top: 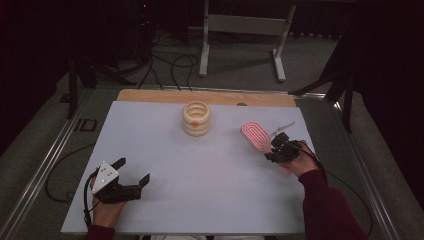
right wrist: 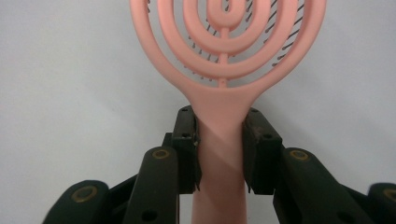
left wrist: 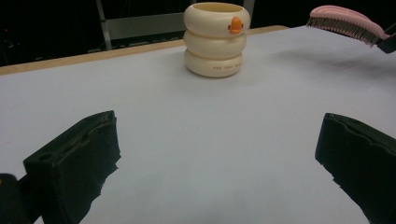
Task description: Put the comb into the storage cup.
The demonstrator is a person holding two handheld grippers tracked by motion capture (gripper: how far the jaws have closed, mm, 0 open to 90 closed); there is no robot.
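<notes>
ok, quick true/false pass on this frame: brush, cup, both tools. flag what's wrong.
1. The right tool is shut on the handle of the pink hairbrush. True.
2. The brush lies flat on the table. False: in the left gripper view it is held off the white table, bristles down.
3. The left tool grips the cream ringed cup. False: its jaws stand wide open with nothing between them, and the cup stands well beyond them.
4. The cup stands upright and bears a small orange mark. True.
5. The brush head is already inside the cup. False: in the high view the brush sits to the right of the cup, apart from it.
</notes>
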